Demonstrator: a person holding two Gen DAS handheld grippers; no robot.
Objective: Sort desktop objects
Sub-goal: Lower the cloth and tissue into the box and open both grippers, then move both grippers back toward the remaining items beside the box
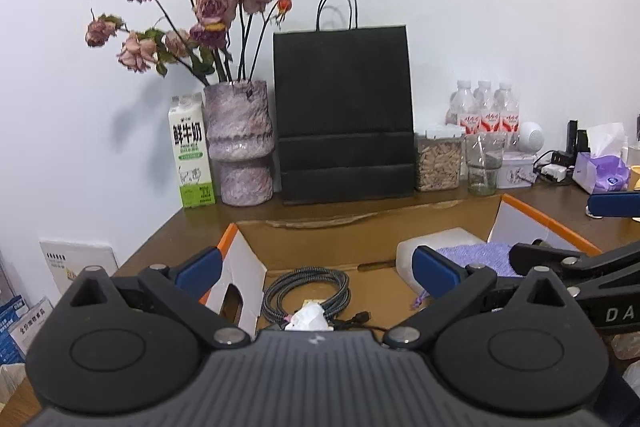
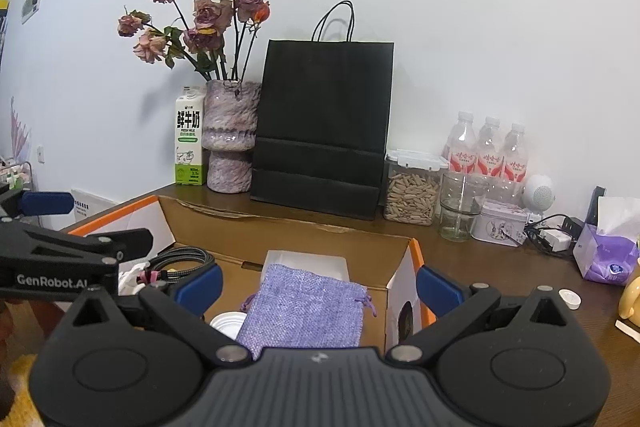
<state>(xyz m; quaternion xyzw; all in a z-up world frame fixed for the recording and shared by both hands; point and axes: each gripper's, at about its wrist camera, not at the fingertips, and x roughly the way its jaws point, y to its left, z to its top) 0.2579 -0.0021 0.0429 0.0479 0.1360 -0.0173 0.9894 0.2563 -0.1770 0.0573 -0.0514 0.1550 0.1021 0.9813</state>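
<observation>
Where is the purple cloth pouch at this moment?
In the right wrist view, the purple pouch lies inside the cardboard box, at centre, on a white box, with the coiled cable to its left.

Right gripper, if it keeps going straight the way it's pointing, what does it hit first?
Most likely the purple pouch lying in the cardboard box, which sits directly between the open fingers of the right gripper. Past it are the box's back wall and the black paper bag. Depth is uncertain.
</observation>
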